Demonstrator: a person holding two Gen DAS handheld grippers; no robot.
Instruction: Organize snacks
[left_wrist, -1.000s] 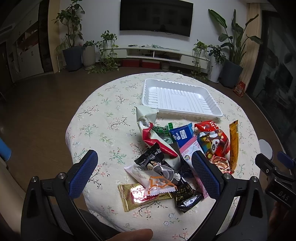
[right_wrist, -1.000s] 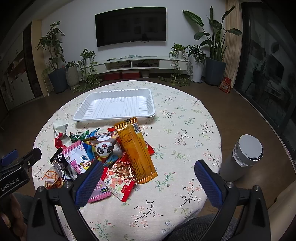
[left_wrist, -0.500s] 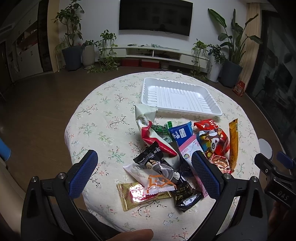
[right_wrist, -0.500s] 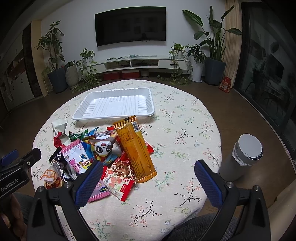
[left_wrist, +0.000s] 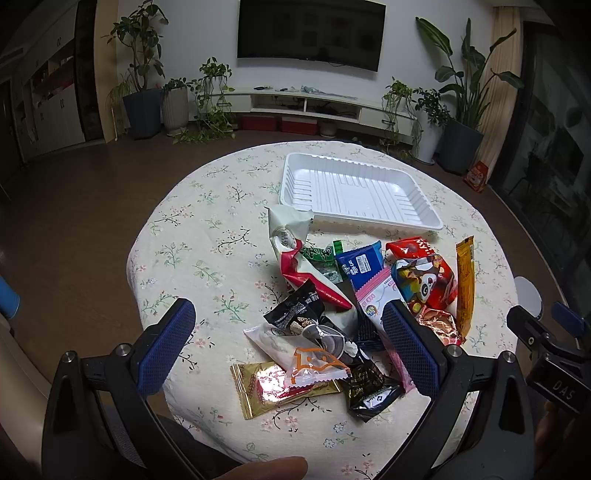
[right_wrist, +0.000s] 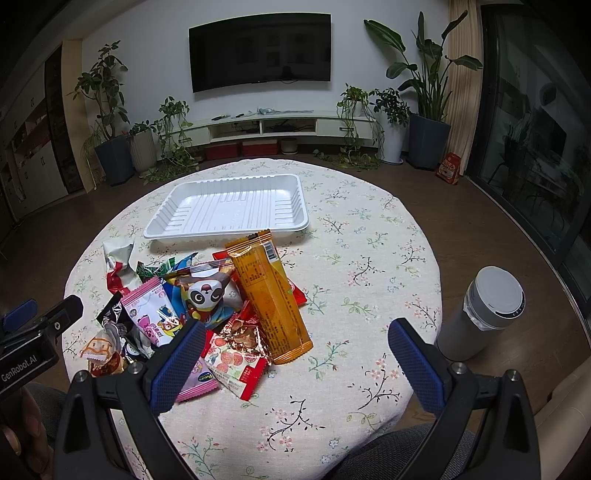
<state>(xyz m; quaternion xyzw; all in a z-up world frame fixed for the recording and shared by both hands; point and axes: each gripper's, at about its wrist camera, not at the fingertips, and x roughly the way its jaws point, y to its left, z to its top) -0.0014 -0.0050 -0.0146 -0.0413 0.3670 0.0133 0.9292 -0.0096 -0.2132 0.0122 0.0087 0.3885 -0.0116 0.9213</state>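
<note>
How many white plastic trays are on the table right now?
1. The white ribbed plastic tray sits empty on the far side of the floral-clothed round table, behind the snack pile.

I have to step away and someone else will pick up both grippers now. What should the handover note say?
Left gripper: open, holds nothing, hovering over the near end of the snack pile.
Right gripper: open, holds nothing, hovering at the pile's right side near the orange packet.
White tray: nothing in it, at the far side of the table, just behind the pile.
Done: nothing sorted yet.
Left: move every packet from the pile into the tray.
</note>
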